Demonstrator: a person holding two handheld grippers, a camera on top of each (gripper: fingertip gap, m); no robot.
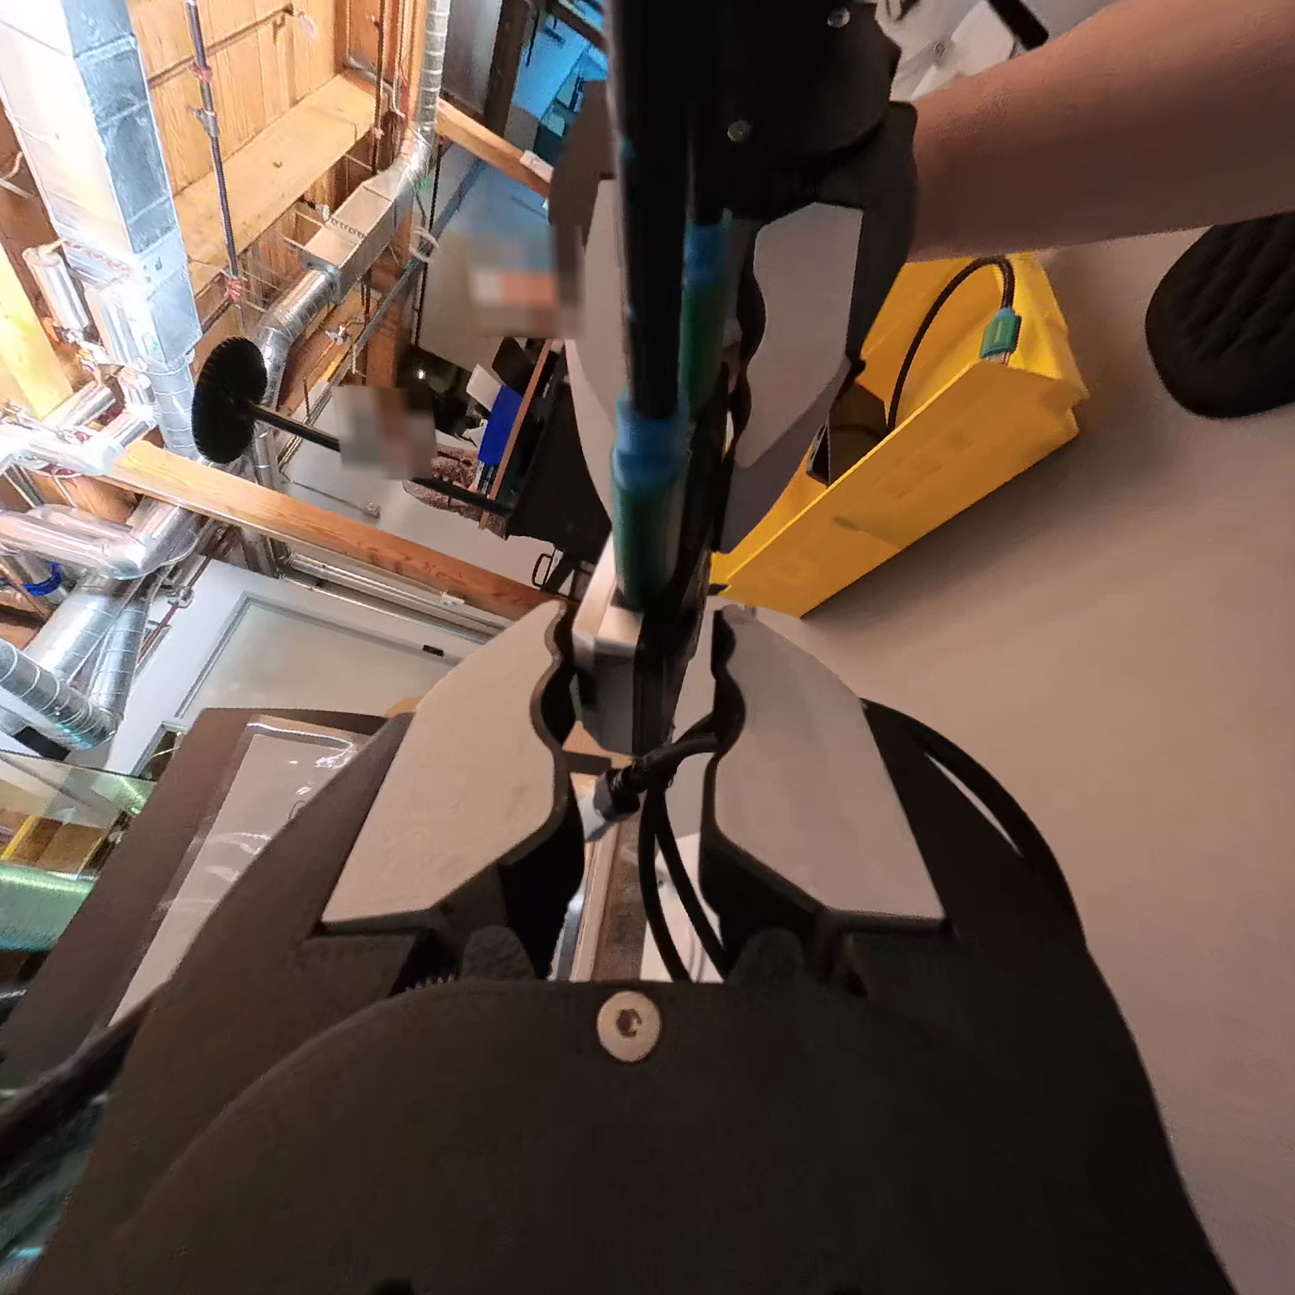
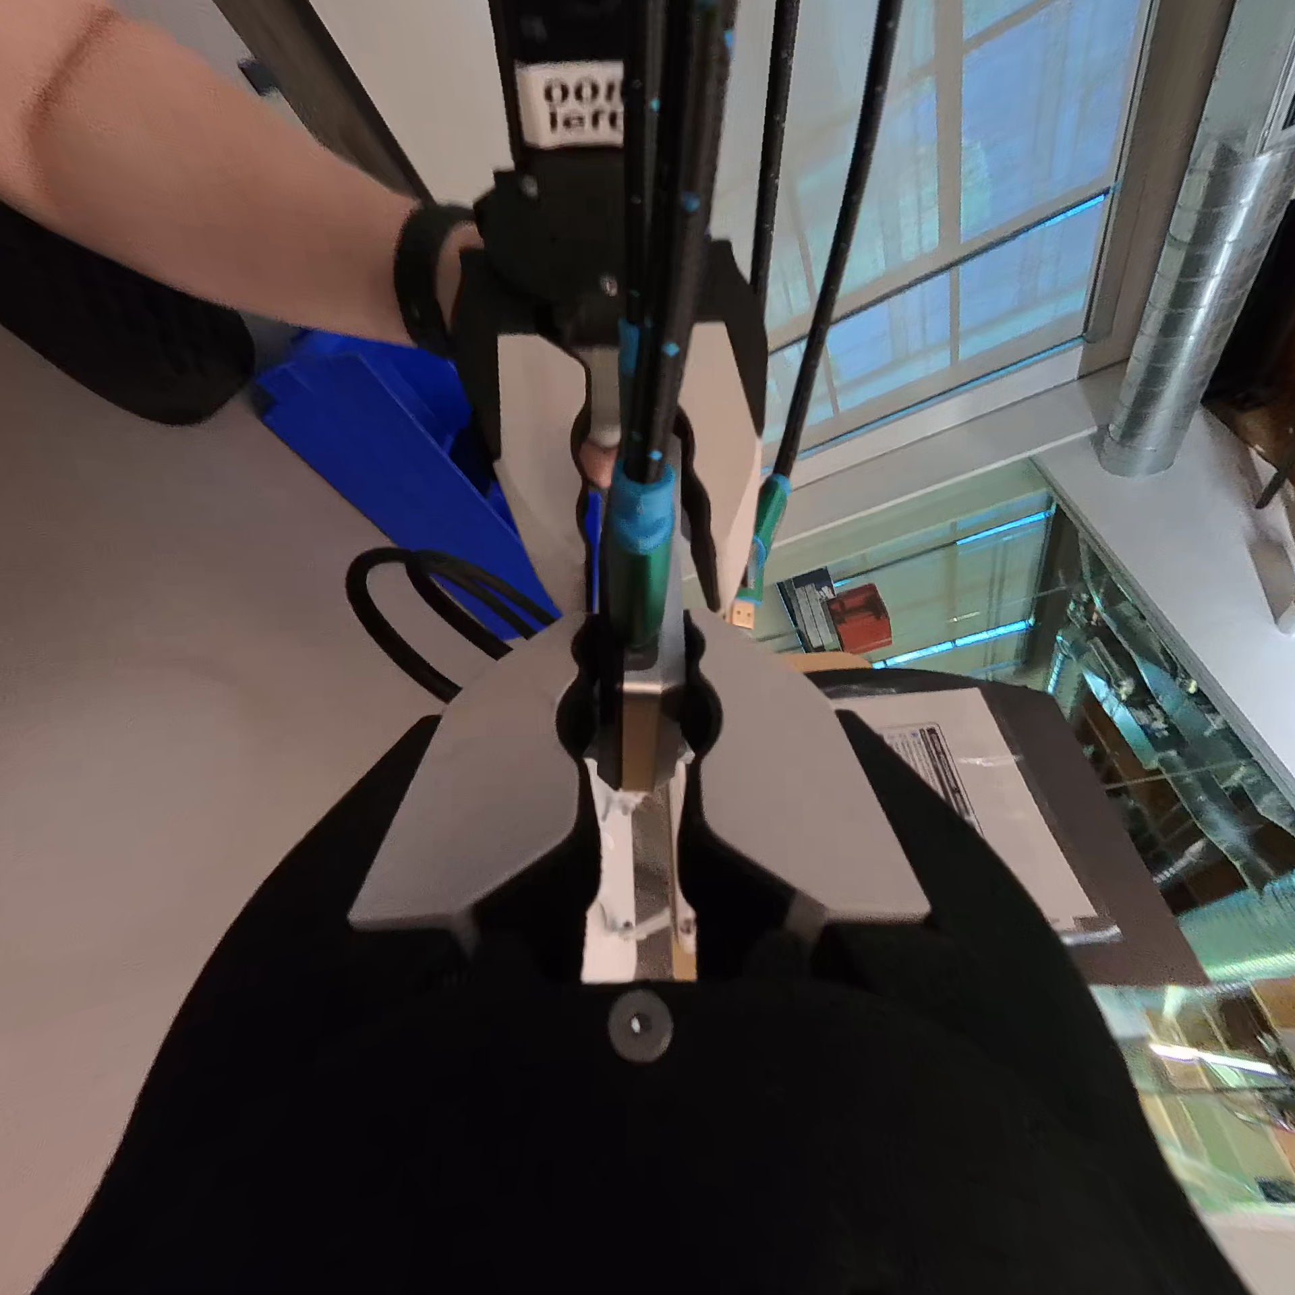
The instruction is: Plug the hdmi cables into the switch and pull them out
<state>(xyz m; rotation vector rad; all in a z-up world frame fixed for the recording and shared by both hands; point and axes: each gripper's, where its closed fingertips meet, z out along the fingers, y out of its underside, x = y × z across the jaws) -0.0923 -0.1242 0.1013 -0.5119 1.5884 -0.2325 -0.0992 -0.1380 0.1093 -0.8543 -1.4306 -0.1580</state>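
Note:
The silver HDMI switch (image 1: 606, 648) is seen edge-on, clamped between my left gripper's (image 1: 641, 634) fingertips. It also shows in the right wrist view (image 2: 641, 722), clamped between my right gripper's (image 2: 634, 652) fingertips. The two grippers face each other. A green HDMI plug with a blue collar (image 1: 645, 504) sits in the switch and also shows in the right wrist view (image 2: 638, 581). Its black cable runs away past the opposite gripper. A second green plug (image 2: 767, 532) hangs free beside it. A black power lead (image 1: 631, 778) enters near my left fingers.
A yellow bin (image 1: 932, 448) on the grey table (image 1: 1051, 771) holds another cable with a green plug (image 1: 1002, 336). A blue bin (image 2: 378, 434) and black cable loops (image 2: 392, 603) lie on the table. Bare forearms (image 1: 1086, 140) hold the grippers.

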